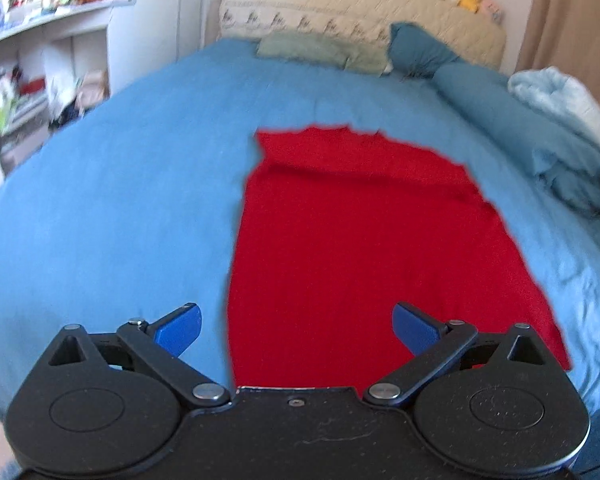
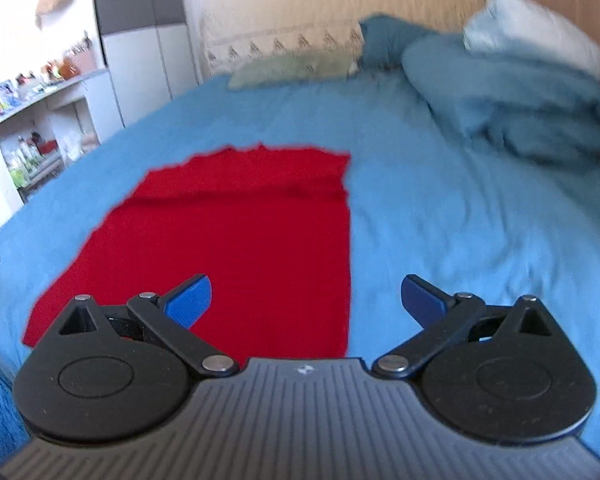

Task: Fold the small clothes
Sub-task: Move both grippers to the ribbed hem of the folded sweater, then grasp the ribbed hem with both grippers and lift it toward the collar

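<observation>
A red garment (image 1: 360, 240) lies flat on the blue bed sheet (image 1: 120, 200), with a low fold ridge across its far part. It also shows in the right wrist view (image 2: 240, 240). My left gripper (image 1: 296, 328) is open and empty, held above the garment's near left edge. My right gripper (image 2: 306, 300) is open and empty, held above the garment's near right edge. Neither gripper touches the cloth. The tip of the other gripper shows at the frame edge in each view.
Pillows (image 1: 420, 52) and a bunched blue duvet (image 2: 520, 100) with a light blanket (image 1: 560, 100) lie at the bed's far right. A headboard (image 1: 360, 12) carries plush toys. White shelves (image 1: 40, 80) stand to the left of the bed.
</observation>
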### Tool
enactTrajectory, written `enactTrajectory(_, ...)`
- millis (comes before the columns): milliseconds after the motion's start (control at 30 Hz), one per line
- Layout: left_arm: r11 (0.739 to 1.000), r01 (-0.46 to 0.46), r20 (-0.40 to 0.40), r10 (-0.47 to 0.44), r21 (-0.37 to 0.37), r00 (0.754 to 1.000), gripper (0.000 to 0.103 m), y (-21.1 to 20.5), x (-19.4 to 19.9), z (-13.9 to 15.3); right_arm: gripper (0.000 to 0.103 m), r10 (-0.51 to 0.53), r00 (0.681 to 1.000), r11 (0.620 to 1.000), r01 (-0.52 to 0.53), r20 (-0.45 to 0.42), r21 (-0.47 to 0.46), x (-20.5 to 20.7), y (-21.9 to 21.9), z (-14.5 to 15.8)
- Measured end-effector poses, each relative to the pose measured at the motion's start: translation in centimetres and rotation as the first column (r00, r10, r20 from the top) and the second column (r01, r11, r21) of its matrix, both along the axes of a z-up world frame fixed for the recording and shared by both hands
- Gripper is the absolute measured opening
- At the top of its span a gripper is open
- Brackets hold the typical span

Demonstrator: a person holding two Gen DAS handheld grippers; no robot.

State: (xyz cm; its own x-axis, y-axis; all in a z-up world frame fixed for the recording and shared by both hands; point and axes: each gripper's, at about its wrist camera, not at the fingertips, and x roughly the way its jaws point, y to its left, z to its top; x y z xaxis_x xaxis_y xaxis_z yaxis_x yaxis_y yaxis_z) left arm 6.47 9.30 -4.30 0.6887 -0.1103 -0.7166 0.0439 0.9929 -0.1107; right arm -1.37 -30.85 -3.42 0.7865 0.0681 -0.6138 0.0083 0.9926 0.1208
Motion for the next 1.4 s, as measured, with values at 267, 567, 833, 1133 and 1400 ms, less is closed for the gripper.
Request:
enactTrajectory(267, 0.999, -0.034, -0.063, 0.034, -0.001, 0.997, 0.090, 0.9, -0.4, -6.1, 0.103, -0.077, 0.991, 0.996, 0.081, -0.113, 0.030, -1.3, 0.6, -5.6)
enactTrajectory(567, 0.999, -0.031, -0.089, 0.032, 0.017, 0.995, 0.065, 1.1, -0.1, -8.8, 0.099, -0.119, 0.976, 0.989, 0.133, -0.181, 0.065, -0.7, 0.7, -7.7)
enactTrajectory(833, 0.998, -0.033, -0.086, 0.037, 0.053, 0.996, 0.054, 0.8, -0.2, -9.2, 0.076, -0.094, 0.970, 0.993, 0.106, -0.223, 0.045, -0.2, 1.9, -8.9)
enactTrajectory(1133, 0.998, -0.038, -0.096, 0.043, 0.057, 0.994, 0.013, 1.1, 0.0, -9.3, 0.040, -0.066, 0.974, 0.997, 0.075, -0.219, 0.034, 0.1, 2.9, -9.4)
enactTrajectory(1400, 0.997, -0.023, -0.048, 0.027, 0.078, 0.998, 0.004, -0.2, -0.4, -6.8, 0.022, -0.069, 0.979, 0.993, 0.085, -0.190, 0.078, 0.0, 2.5, -8.4)
